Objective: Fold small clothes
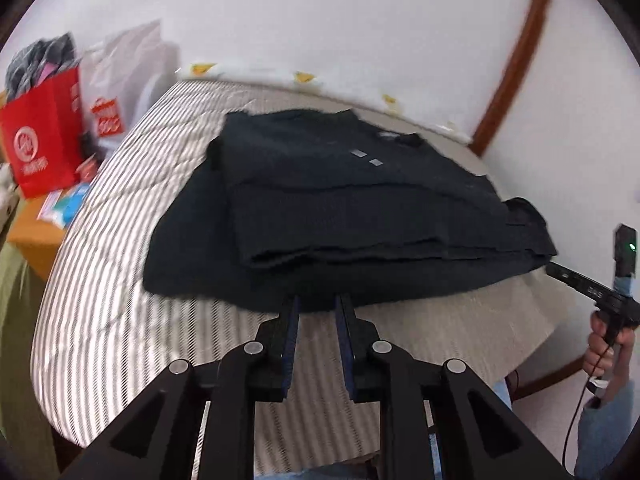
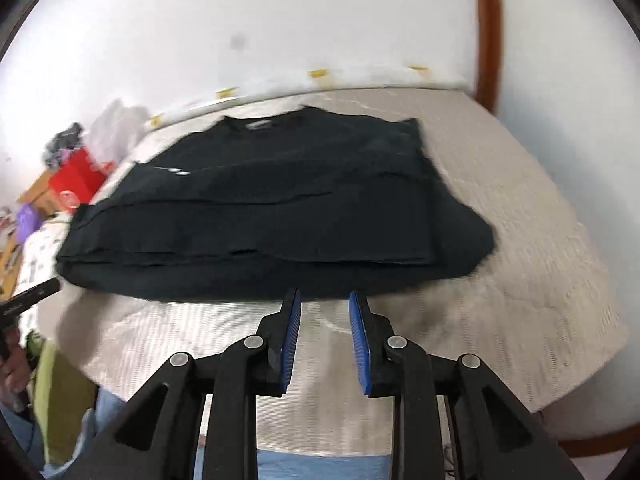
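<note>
both grippers, left gripper (image 1: 317, 303) and right gripper (image 2: 325, 300), have fingers apart and empty at the bed's (image 2: 520, 240) near edge, so a careless brush could undo the folded black shirt (image 2: 272, 216).

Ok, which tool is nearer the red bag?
Left. The left tool is at the black shirt's near hem toward the red bag; the right tool is further along that hem, away from it.

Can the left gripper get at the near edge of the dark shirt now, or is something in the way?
Probably yes. The left gripper is open and empty, just before the near edge of the dark shirt, with only bare bed cover around.
</note>
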Motion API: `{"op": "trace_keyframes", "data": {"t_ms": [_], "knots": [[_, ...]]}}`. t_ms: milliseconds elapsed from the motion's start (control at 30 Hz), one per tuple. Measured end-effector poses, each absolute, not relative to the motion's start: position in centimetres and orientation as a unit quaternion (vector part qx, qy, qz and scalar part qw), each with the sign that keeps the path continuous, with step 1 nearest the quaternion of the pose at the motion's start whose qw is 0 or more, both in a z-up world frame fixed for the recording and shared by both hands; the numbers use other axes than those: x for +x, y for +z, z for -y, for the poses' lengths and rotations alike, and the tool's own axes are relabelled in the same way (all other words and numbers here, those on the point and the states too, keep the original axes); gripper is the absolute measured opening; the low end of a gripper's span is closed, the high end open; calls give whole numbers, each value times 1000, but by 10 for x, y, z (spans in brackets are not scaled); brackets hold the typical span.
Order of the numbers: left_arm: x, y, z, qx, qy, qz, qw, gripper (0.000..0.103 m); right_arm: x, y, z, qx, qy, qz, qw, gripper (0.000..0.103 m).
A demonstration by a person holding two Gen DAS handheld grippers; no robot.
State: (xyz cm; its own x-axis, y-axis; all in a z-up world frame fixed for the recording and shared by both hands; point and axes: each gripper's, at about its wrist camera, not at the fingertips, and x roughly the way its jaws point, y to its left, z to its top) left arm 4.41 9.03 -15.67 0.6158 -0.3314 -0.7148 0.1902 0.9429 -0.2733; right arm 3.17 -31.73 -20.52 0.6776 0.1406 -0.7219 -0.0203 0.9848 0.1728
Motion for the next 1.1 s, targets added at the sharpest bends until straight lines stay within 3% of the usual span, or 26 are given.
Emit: {"op": "trace_keyframes", "data": {"t_ms": [133,333,700,1100], "knots": [[55,-158,-79,-83,-153,-419,891,18,43,-211,313,87,32,-405,910,16],[68,-168,-76,-76,-138,-433,888,18,52,-220,311,107,22,-411,905,13],[96,-161,-76,-77,-133,-424,892,18,78,-207,308,73,11,-395,916,12],[167,-139,-77,-81,-115,-400,906,18,158,-194,324,112,15,-375,920,12]]}}
